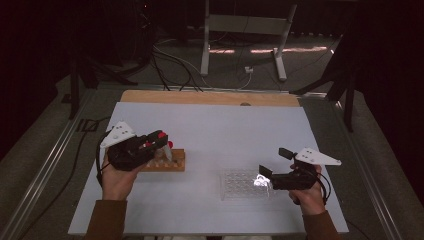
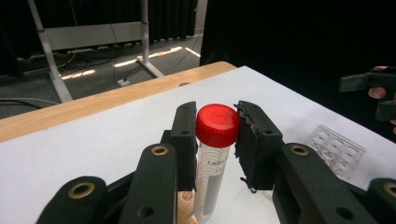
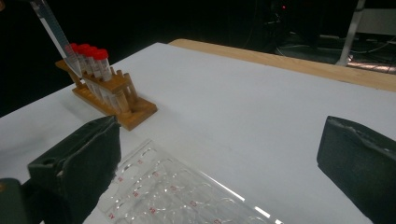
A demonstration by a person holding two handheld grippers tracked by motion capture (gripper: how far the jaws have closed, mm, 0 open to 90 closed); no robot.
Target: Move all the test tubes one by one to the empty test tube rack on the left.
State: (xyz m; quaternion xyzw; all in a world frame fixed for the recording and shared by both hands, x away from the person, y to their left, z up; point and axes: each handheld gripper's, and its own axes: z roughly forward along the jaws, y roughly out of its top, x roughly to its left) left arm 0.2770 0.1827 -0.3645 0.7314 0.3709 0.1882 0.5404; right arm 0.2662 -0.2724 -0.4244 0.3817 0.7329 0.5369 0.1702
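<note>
Nearest the person, at the right of the high view, the right tool (image 1: pixel 269 165) hovers low over the near right part of the white surface (image 1: pixel 215 125), its jaws spread wide with nothing between them. In the right gripper view those jaws frame a clear plastic well plate (image 3: pixel 173 191), which lies flat on the surface just below and ahead of them; the high view shows the plate (image 1: pixel 242 184) just left of the right hand (image 1: pixel 309 195).

At the left, the left hand (image 1: pixel 117 180) carries the left tool (image 1: pixel 161 140), which is clamped on a red-capped tube (image 2: pixel 212 158). In the left gripper view the two black jaws press on either side of the red cap, and the tube hangs upright below them, its labelled body clear of the jaws.

Just beyond and beneath that tool stands a wooden rack (image 1: pixel 167 161) on the surface. In the right gripper view the rack (image 3: pixel 116 100) holds a row of other red-capped tubes (image 3: pixel 91 58) standing upright.
</note>
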